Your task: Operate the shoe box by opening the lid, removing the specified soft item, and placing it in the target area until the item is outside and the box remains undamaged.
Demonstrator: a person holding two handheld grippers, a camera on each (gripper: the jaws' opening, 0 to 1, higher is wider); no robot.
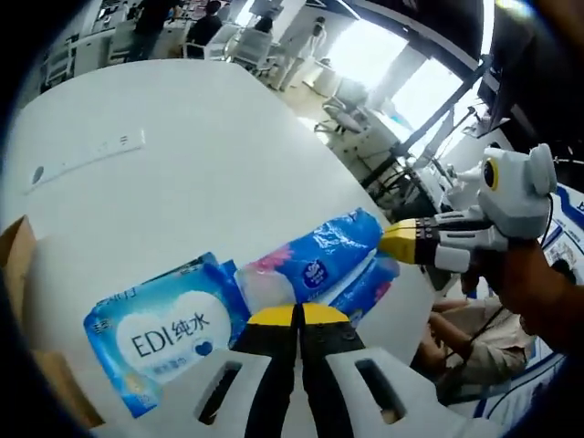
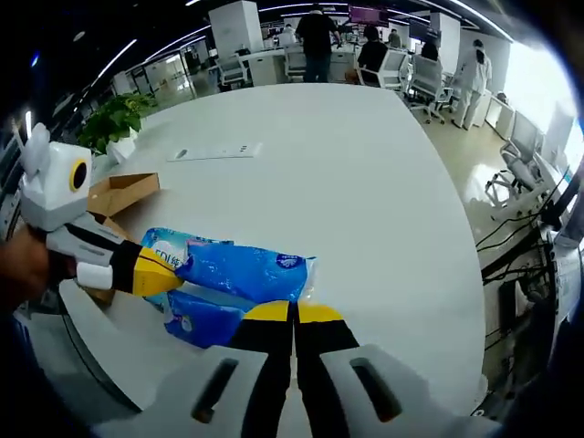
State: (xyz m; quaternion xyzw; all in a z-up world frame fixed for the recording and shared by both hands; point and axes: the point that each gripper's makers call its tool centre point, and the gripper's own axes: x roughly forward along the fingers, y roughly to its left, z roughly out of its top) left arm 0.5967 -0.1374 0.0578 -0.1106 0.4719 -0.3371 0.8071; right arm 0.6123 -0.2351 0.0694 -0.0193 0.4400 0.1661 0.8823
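You held blue plastic tissue pack (image 1: 315, 255) clamped at both ends: left gripper (image 2: 162, 270), right gripper (image 1: 399, 241). Lower level onto white bench (image 2: 365, 182), release together.

Glossy blue plastic tissue packs (image 1: 315, 260) lie on a smooth matt white table (image 2: 365, 182).

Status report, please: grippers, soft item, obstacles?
Left gripper and right gripper both shut on blue tissue pack ends. Pack outside cardboard box. Wipes pack close beside.
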